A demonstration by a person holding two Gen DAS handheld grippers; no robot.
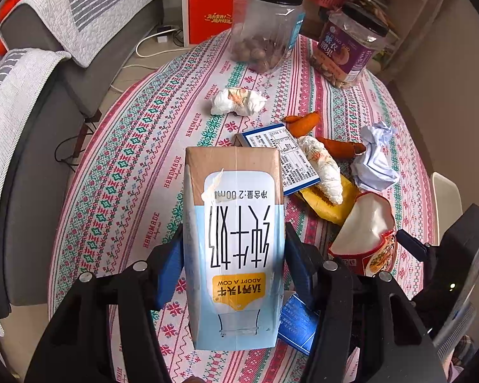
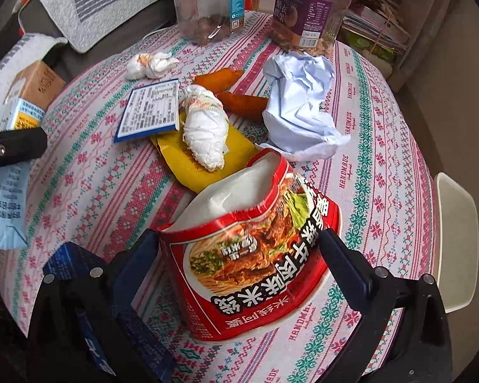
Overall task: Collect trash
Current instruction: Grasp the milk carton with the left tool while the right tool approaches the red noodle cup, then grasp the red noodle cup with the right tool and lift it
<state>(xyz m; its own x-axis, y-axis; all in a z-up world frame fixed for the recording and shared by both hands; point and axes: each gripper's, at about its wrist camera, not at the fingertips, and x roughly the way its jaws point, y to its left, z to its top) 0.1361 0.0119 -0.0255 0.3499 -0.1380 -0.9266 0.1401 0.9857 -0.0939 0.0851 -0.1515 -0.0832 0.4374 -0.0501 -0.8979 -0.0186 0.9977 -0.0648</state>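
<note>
The table (image 1: 137, 166) wears a white cloth banded with pink and teal cross-stitch motifs. The milk carton (image 1: 236, 239) is pale blue and white with a tan end, black characters and a yellow badge. The noodle cup (image 2: 255, 255) is red outside, white inside. Near the table's far edge stand a black-lidded clear jar (image 1: 265, 25) and a purple-labelled jar (image 1: 348, 44). The crumpled paper (image 2: 300, 105) is pale blue-white.

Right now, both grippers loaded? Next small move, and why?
Probably carry both pieces off to a bin. The left gripper already clamps the milk carton above the tablecloth; the right gripper straddles the crushed noodle cup, apparently gripped. No bin shows in either view.
</note>
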